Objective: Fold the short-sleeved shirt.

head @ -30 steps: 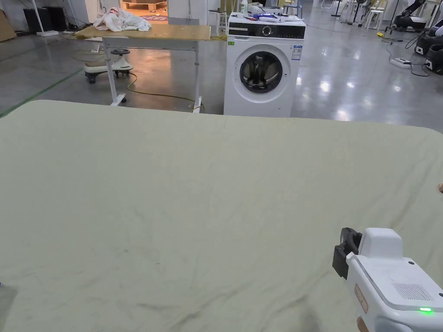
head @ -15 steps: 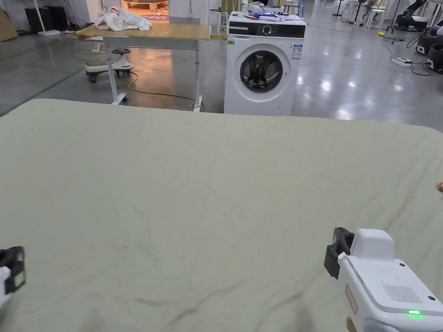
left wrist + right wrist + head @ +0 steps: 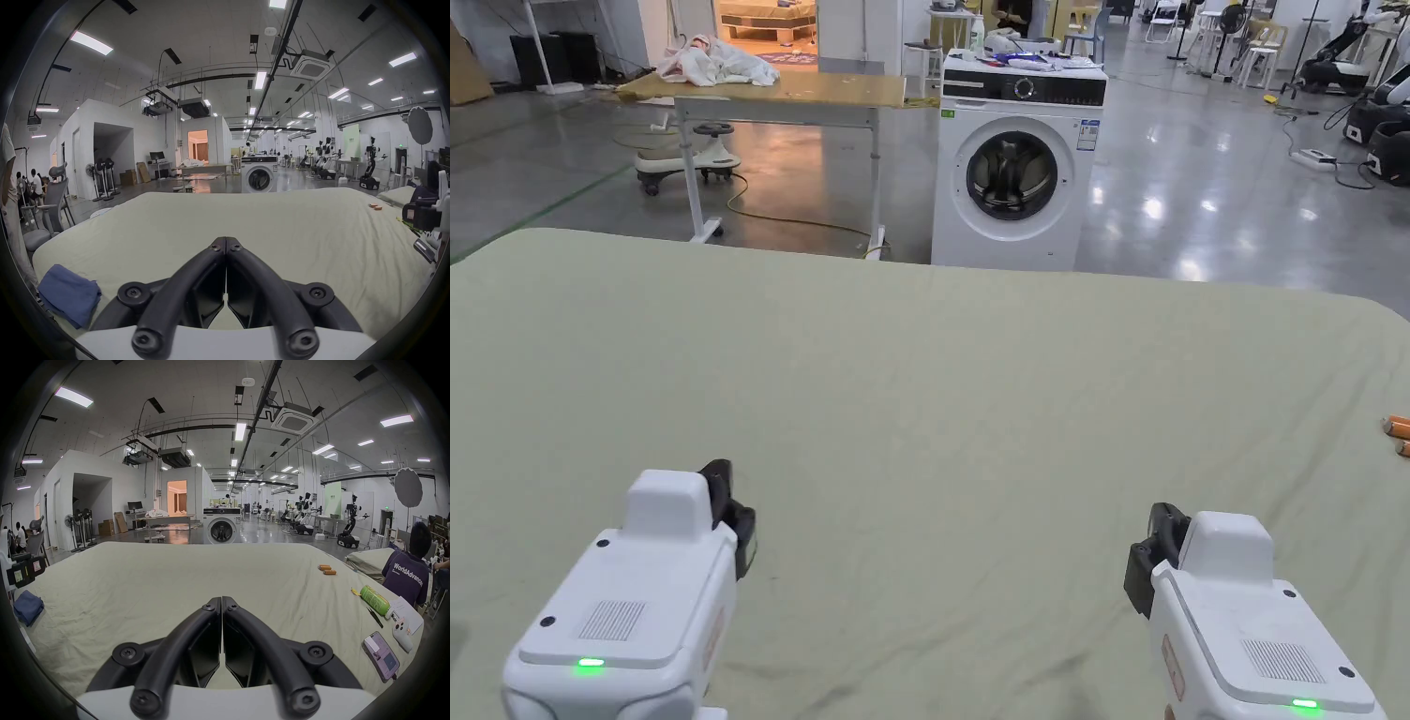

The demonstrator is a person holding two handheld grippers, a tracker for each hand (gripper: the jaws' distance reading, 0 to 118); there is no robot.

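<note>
left gripper: white body with black jaws, low over the near left part of the cloth; jaws pressed together tip to tip, nothing between them; also seen from behind in the head view, green light lit on the body.
right gripper: same make, low over the near right part of the cloth; jaws pressed together, holding nothing; seen from behind in the head view, level with the left one and well apart from it.
pale green wrinkled cloth-covered bench: broad, bare in the middle beneath both grippers.
folded dark blue fabric bundle: lying at the near left edge of the bench, well left of the left gripper; seen too at the far left in the right gripper view; cannot tell whether a short-sleeved shirt.
phone with lit screen: flat at the near right edge of the bench.
white handheld controller: just beyond the phone, beside a sheet of paper.
green plastic bottle: lying on its side near the right edge.
two small orange cylinders: side by side, farther along the right side of the bench.
person in dark purple shirt: seated beyond the right edge, back turned.
white front-loading washing machine: on the shiny grey floor past the far edge of the bench, odds and ends on top.
wooden-topped table on white legs: left of the washer, heap of white cloth on it.
</note>
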